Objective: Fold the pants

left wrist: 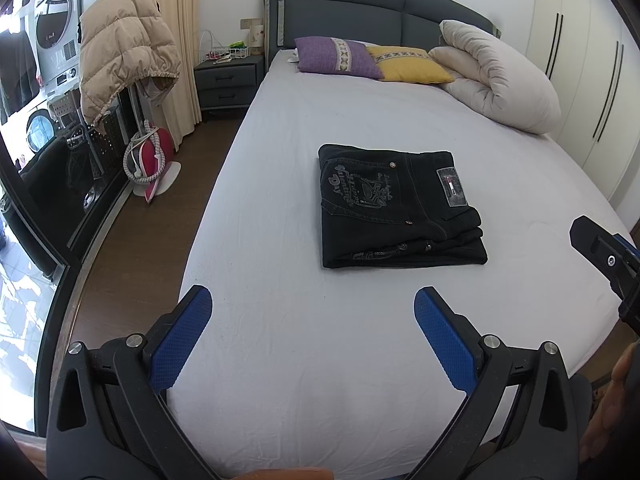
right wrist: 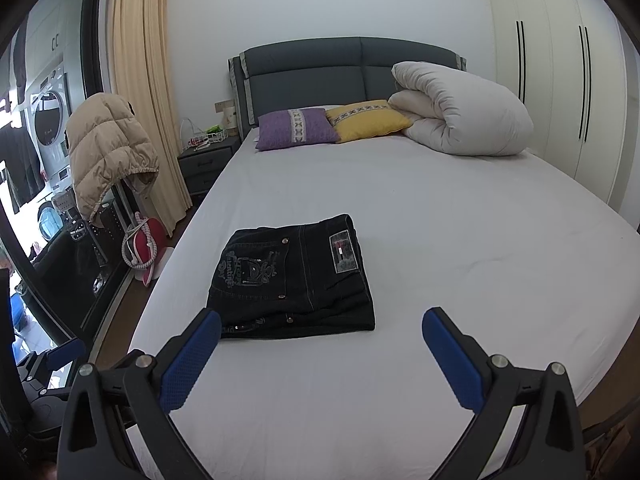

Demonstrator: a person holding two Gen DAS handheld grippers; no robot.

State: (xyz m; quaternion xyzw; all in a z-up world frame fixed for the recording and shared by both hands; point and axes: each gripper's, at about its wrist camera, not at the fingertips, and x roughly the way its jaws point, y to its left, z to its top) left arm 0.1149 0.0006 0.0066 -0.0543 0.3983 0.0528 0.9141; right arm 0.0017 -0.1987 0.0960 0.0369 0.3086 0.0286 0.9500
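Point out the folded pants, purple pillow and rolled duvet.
folded pants [left wrist: 396, 208]: left wrist view, on the back pocket.
purple pillow [right wrist: 294, 128]: right wrist view, on its patterned stripe.
rolled duvet [right wrist: 460, 116]: right wrist view, on its outer roll.

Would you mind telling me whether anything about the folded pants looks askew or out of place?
Nothing stands out. The black denim pants lie folded in a compact rectangle on the white bed sheet, layers only slightly uneven at the near edge. Both hand-held grippers, left and right, are open and clear.
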